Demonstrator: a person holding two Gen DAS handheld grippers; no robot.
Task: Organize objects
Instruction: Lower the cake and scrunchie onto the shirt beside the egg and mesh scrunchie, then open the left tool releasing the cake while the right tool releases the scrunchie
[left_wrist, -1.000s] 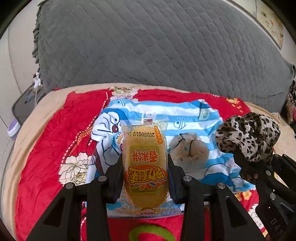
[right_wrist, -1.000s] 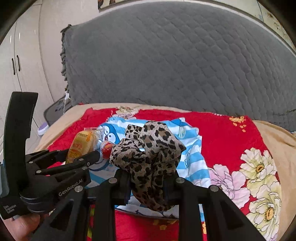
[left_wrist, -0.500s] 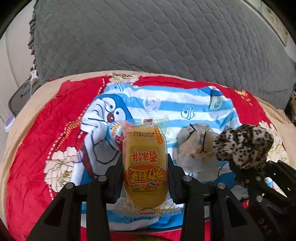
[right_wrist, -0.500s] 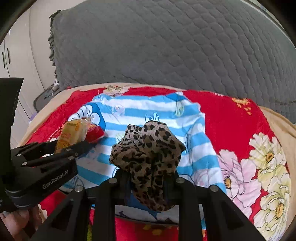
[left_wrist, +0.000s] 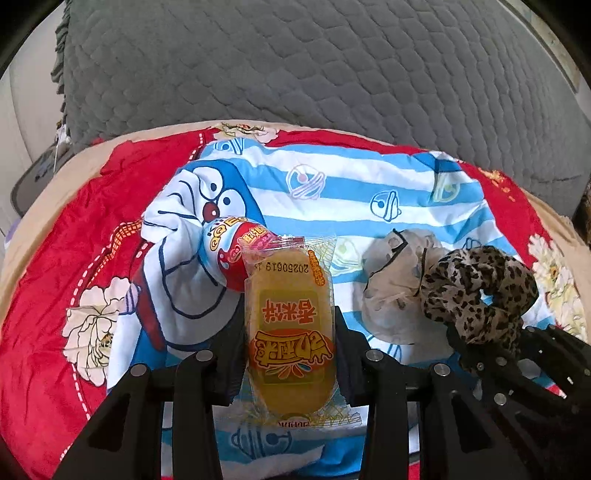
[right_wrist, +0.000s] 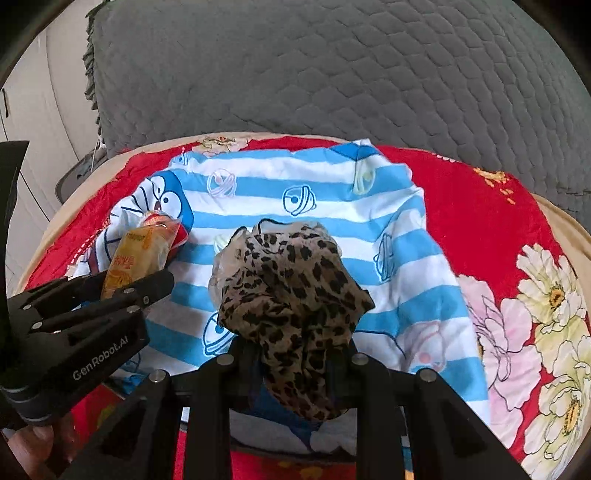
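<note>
My left gripper is shut on a yellow snack packet, held over the blue-and-white striped cartoon cloth. A red-and-white snack packet lies on the cloth just beyond the yellow one. My right gripper is shut on a leopard-print scrunchie, low over the cloth. A pale beige scrunchie lies on the cloth right beside and partly under the leopard one. In the right wrist view the left gripper and its yellow packet show at the left.
The striped cloth lies on a red floral bedspread. A grey quilted headboard rises behind. White cupboards and a grey tray stand at the far left.
Both grippers have moved forward and down toward the striped cloth with their loads. The red-and-white packet and the beige scrunchie are now closer.
</note>
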